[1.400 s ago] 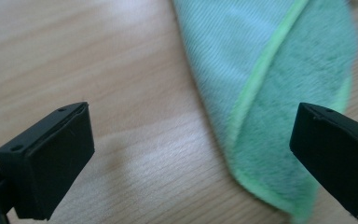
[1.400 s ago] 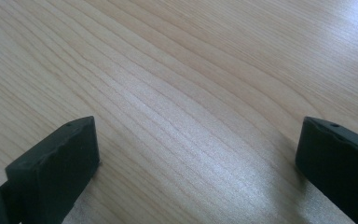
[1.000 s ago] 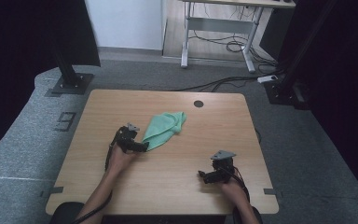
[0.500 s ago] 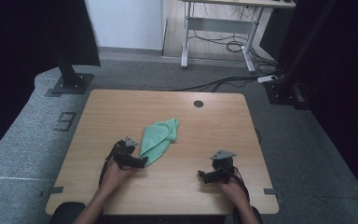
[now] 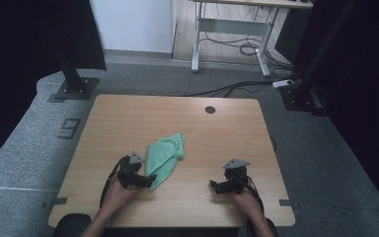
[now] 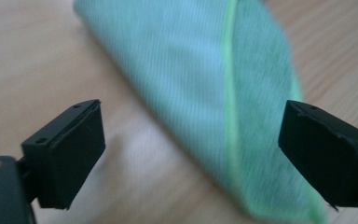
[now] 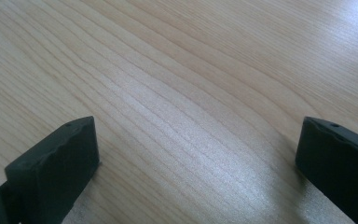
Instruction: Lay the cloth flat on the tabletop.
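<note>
My left gripper [image 5: 150, 181] has come back toward me along the desk [image 5: 128, 118]; a second ago it sat farther out by the middle of the green cloth [image 5: 164, 157], now it's at the cloth's near tip. The cloth came with it: earlier it lay spread farther off, now it's drawn nearer and longer, running from my left jaws up and right. The left jaws have just been closing a bit, but in the left gripper view they stand wide apart, pads clear, with the cloth's near end lying between them, closer to the right-hand jaw, not pinched. My read: I've dragged the cloth toward the near edge and am either letting go or re-gripping its corner; no firm hold now, so a fresh pinch is needed before any fold or pull.

My right gripper [image 5: 212, 185] hasn't moved, parked near right on the desk, well apart from the cloth. Its jaws are wide open over bare wood in the right gripper view, nothing between them.

Materials: cloth is soft microfibre-looking, fine ribbed weave, mint green with a brighter green stitched hem [image 6: 230, 107] running along it; folded over, a long tapering shape, bunched at the far end, limp, will slide and crumple easily. Desk is pale wood-grain laminate, smooth, slight sheen, rounded corners. Far centre of the desk, a dark round cable hole [image 5: 209, 109]. Beyond, grey carpet floor [image 5: 325, 163].
</note>
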A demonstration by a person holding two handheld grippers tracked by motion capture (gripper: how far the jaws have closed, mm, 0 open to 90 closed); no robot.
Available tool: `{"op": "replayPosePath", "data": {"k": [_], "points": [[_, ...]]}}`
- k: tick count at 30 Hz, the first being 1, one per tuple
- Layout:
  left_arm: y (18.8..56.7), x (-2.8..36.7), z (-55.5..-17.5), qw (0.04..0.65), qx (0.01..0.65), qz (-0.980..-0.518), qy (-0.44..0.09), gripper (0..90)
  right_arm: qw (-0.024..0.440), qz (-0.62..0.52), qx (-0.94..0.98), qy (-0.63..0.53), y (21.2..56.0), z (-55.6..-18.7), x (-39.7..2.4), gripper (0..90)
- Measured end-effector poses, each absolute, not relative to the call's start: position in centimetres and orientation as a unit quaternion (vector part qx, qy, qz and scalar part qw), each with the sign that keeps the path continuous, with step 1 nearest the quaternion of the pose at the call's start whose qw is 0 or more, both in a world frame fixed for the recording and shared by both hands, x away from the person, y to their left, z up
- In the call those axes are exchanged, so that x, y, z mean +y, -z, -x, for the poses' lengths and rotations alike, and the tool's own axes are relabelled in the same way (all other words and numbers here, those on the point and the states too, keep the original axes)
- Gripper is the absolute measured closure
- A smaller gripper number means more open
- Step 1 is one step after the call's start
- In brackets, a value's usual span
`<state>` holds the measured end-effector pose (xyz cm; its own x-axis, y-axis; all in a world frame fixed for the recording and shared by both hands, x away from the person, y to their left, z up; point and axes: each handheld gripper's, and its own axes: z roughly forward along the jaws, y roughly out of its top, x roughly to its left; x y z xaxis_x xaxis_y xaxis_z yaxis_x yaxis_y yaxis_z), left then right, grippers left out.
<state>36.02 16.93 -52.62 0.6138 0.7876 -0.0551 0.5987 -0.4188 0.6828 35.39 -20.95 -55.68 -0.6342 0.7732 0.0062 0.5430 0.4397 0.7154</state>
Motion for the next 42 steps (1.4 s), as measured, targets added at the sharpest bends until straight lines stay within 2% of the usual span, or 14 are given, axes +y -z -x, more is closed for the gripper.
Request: {"op": "replayPosePath", "data": {"k": [5, 13, 18, 26, 34, 42], "points": [[50.6, 14.5, -38.5, 0.352, 0.392, -0.837, -0.148, 17.9, 0.163, -0.395, 0.832, -0.352, 55.7, -35.4, -20.9, 0.0], [49.7, 11.2, -41.7, 0.354, 0.361, -0.851, -0.141, 43.4, 0.163, -0.396, 0.832, -0.352, 55.7, -35.4, -20.9, 0.0], [50.6, 10.0, -42.9, 0.344, 0.354, -0.861, -0.123, 53.3, 0.163, -0.395, 0.833, -0.352, 55.7, -35.4, -21.0, 0.0], [51.5, 9.9, -43.2, 0.327, 0.349, -0.871, -0.116, 84.2, 0.163, -0.395, 0.833, -0.352, 55.7, -35.4, -21.0, 0.0], [49.0, 11.2, -42.6, 0.351, 0.348, -0.857, -0.146, 87.1, 0.163, -0.395, 0.833, -0.352, 55.7, -35.4, -21.0, 0.0], [46.7, 15.9, -41.9, 0.371, 0.389, -0.824, -0.18, 87.0, 0.163, -0.396, 0.832, -0.352, 55.7, -35.4, -20.9, 0.0]]}}
